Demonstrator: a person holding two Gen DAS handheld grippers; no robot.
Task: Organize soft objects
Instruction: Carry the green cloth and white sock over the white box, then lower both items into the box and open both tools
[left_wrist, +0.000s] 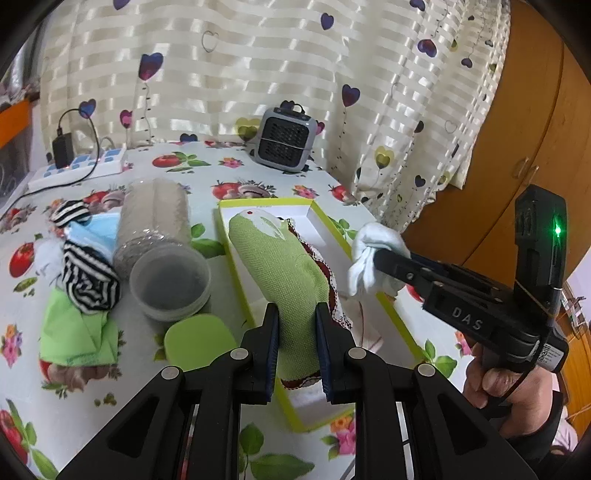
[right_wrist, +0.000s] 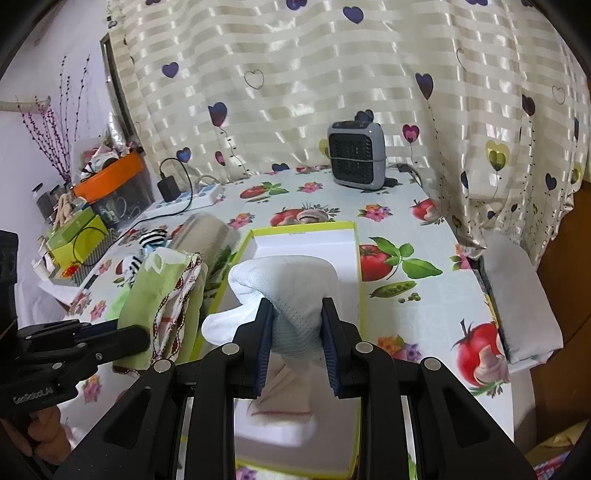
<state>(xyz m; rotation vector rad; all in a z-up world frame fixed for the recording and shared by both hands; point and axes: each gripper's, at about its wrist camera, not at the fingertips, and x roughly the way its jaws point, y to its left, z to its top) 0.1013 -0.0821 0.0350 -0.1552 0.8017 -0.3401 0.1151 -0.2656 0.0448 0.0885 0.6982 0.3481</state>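
Both grippers are clamped on soft things above the box.
Left gripper pinches the green cloth over the yellow-rimmed box; right gripper squeezes the white sock above it.

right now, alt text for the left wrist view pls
The left gripper clamps a green woven cloth roll with red-and-white trim over a lime-rimmed white box. Beside it, the right gripper holds a white sock bundle at the box's far edge.
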